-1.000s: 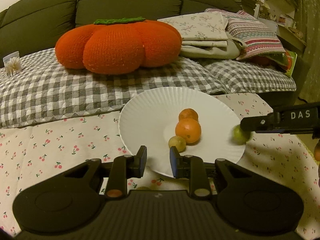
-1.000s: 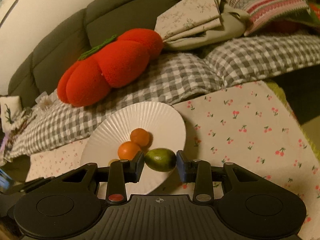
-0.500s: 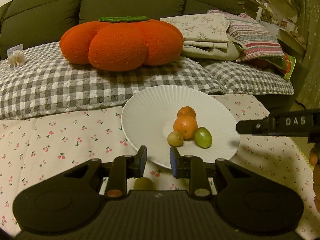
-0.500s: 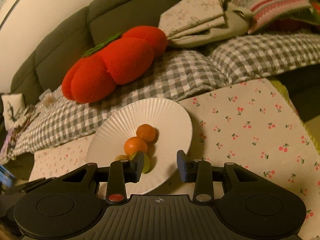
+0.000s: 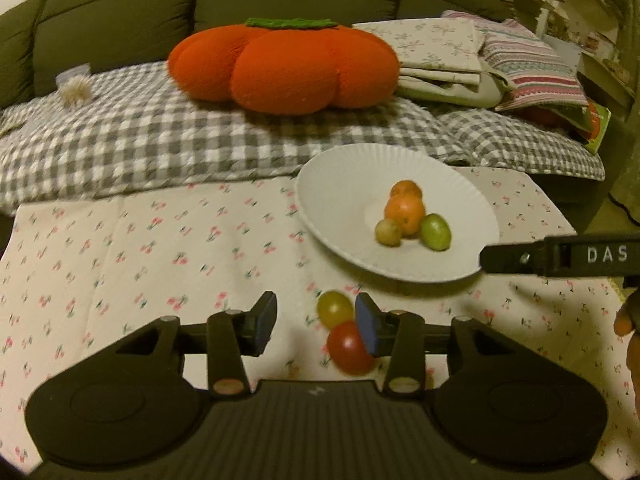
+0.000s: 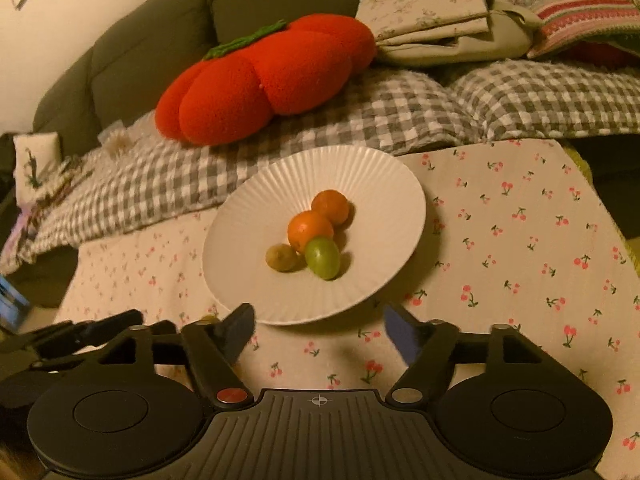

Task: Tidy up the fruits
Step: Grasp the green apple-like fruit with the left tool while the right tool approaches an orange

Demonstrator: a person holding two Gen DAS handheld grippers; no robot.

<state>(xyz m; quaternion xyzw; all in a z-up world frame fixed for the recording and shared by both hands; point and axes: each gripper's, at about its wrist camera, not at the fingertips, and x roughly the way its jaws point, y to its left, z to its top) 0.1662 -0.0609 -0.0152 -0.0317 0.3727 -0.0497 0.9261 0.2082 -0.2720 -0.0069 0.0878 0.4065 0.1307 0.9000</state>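
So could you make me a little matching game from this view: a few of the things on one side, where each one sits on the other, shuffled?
Things:
1. green fruit
2. red fruit
3. pumpkin cushion
4. right tool

Places:
A. on the checked blanket
B. over the cherry-print cloth, just short of the plate's near rim, jaws opening with nothing between them
C. on the white plate, against an orange
D. on the cherry-print cloth, off the plate, by the left tool

Pairs: 1-C, 2-D, 3-A, 4-B
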